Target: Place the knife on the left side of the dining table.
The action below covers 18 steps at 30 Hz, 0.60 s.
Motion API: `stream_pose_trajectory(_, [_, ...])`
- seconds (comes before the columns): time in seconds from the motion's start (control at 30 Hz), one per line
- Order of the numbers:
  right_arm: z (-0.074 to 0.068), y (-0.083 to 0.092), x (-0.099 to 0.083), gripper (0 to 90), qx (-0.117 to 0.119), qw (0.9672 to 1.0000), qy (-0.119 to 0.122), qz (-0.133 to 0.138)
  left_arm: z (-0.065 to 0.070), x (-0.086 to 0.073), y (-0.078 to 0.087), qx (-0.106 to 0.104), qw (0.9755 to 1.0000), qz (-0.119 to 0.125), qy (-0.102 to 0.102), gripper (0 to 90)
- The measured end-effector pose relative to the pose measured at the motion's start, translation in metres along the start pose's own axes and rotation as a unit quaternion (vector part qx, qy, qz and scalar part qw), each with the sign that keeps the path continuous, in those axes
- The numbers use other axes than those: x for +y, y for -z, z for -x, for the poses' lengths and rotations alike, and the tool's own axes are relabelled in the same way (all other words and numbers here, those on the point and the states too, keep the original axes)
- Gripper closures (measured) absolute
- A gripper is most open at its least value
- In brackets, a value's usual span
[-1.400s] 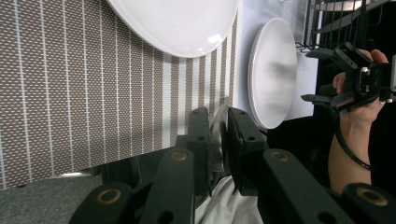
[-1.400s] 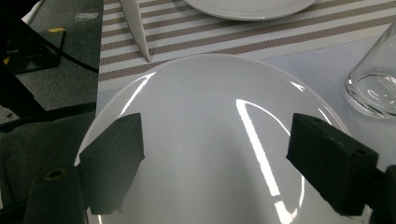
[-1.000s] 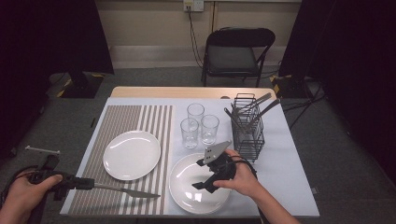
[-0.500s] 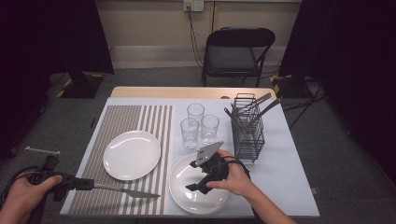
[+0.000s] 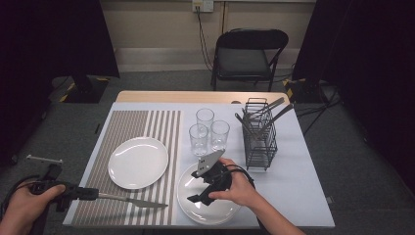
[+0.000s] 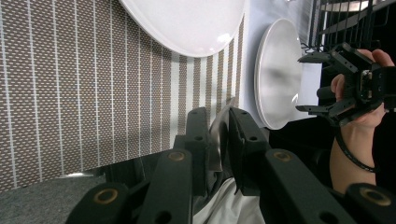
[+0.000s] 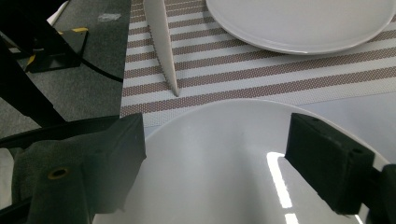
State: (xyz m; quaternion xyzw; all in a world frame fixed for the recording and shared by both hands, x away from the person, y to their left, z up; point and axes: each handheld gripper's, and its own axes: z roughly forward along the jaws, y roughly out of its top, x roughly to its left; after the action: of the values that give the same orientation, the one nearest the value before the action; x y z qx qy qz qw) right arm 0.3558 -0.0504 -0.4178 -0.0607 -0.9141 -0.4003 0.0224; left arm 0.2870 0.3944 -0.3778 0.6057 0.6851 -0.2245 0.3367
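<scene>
My left gripper [image 5: 95, 194] sits at the table's near left corner, shut on the handle end of a table knife [image 5: 137, 200]. The blade points right across the striped placemat [image 5: 122, 127]. In the left gripper view the knife [image 6: 218, 135] stands edge-on between the two pads. My right gripper [image 5: 194, 187] hovers open over the left part of the near white plate [image 5: 220, 213], with nothing between its fingers. In the right gripper view the plate [image 7: 224, 163] spans the gap between the jaws, and the knife tip [image 7: 163, 51] lies beyond its rim. A second white plate [image 5: 138, 161] rests on the placemat.
Three empty glasses [image 5: 208, 129] stand behind the near plate. A black wire rack [image 5: 259, 142] holding several utensils stands at the right. A folding chair [image 5: 244, 56] is beyond the table's far edge. The left gripper's cable [image 5: 14, 188] trails off the near left corner.
The right gripper has shifted a little to the left over the near plate. The left hand and the knife have stayed where they were.
</scene>
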Motion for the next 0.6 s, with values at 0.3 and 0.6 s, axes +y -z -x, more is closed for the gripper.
stream_pose_trajectory(0.3, [-0.002, -0.009, 0.006, 19.7, 0.008, 0.9999, 0.003, -0.008, 0.001, 0.0, 0.0, 0.001, 1.0, 0.002, 0.0, 78.6])
stream_pose_trajectory(0.6, [-0.009, -0.026, 0.02, 19.7, 0.021, 0.9997, 0.009, -0.008, -0.001, -0.001, -0.001, 0.007, 1.0, 0.002, -0.002, 77.9])
